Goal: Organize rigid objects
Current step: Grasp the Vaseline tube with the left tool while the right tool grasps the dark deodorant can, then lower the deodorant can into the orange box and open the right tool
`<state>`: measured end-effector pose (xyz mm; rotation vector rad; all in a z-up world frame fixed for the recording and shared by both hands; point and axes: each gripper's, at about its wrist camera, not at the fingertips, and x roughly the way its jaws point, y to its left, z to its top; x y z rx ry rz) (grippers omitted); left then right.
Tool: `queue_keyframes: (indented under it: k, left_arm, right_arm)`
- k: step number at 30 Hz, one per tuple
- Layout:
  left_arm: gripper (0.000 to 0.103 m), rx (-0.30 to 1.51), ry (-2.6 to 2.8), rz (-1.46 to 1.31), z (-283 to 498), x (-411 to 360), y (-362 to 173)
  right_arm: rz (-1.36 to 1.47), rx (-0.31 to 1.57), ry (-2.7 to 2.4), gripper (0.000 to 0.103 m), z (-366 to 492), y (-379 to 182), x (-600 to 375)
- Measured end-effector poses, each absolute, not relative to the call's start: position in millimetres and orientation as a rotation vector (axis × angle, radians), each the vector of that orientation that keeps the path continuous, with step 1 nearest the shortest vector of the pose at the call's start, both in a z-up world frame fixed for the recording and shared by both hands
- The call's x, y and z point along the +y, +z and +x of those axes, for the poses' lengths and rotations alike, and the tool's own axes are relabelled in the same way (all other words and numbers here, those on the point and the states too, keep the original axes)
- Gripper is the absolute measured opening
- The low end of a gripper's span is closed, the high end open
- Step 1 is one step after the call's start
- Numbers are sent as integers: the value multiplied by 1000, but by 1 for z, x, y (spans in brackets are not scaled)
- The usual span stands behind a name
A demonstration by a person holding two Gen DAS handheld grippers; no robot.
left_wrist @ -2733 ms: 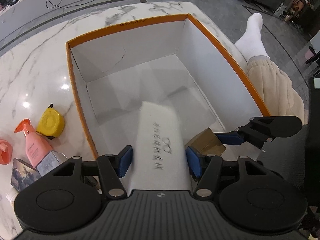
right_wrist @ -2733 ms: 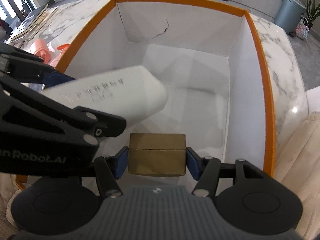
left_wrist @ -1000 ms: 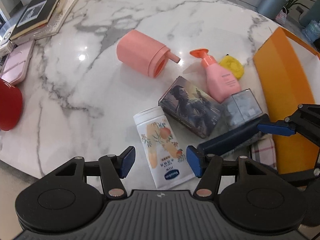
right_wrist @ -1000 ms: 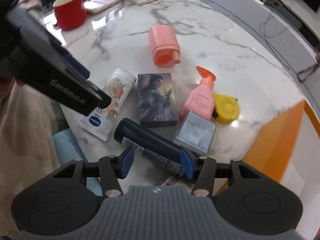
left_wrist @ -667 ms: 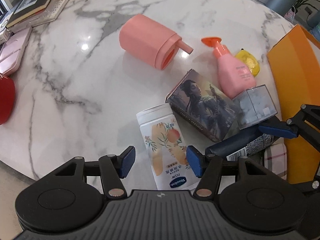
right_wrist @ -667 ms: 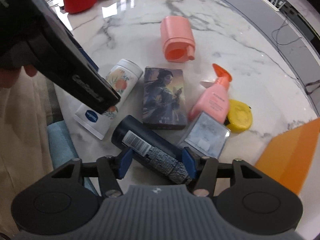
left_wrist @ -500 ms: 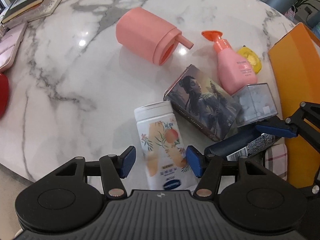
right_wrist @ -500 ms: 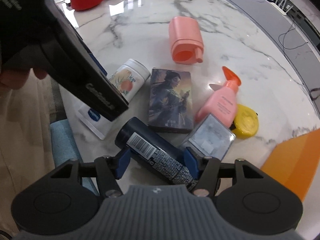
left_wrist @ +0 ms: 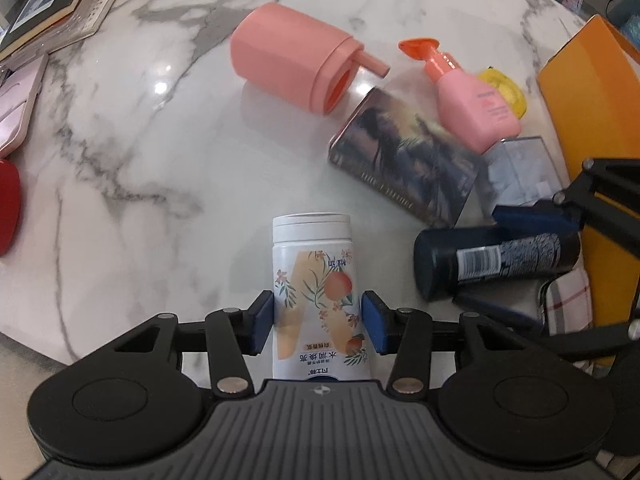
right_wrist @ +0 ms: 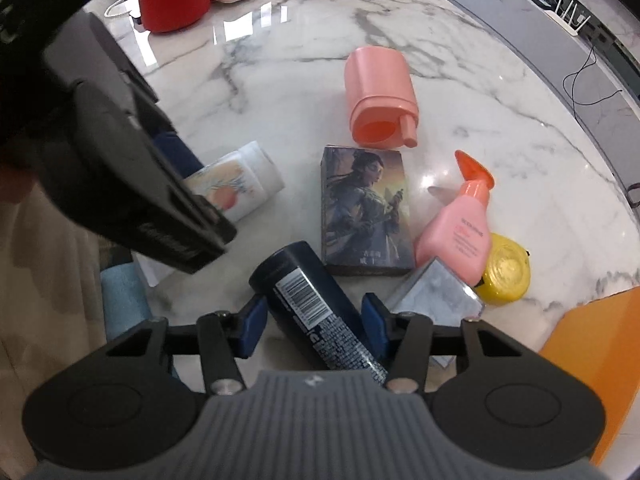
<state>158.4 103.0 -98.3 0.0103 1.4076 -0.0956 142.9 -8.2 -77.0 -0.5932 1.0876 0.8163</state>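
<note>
The white tube [left_wrist: 316, 292] is found lying on the desk [left_wrist: 160, 152] between the pads of the left tongs [left_wrist: 318, 326], its long axis running straight ahead along the fingers; these jaws have just been closing and are seen against its sides. The dark can [right_wrist: 316, 304] is straddled by the right tongs [right_wrist: 314, 326], half open, its axis slanted up-left; a firm grip cannot be confirmed.
</note>
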Motion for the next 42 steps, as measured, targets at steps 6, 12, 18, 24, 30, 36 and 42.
queue_keyframes:
  k: [6,12,18,24,30,36,42]
  left_arm:
    - [58,1442,-126,104,168,105,-103]
    - [58,1479,-179,196,180,95,-106]
    - [52,1451,-190,186,184,95,-105]
    - [51,1405,-197,86,175,106,-100]
    - [51,1341,-200,29,164,109,-81]
    - [51,1310,-198,28,156,105,-64]
    - [50,1288,-199,7,151,102,-53]
  right_arm:
    - [-648,1136,830,55,149,-82,-14]
    - [-672,1144,842,61,147,-87,-12]
    - [-621,1153,812,59,155,-96,-11]
    - [-636,1073,790,52,145,-85,-15]
    - [-521,1012,720,43,152,-59,-31]
    - [-481,951,689,40,140,-38,-37]
    - [-421,938,669,39,131,-26,-47]
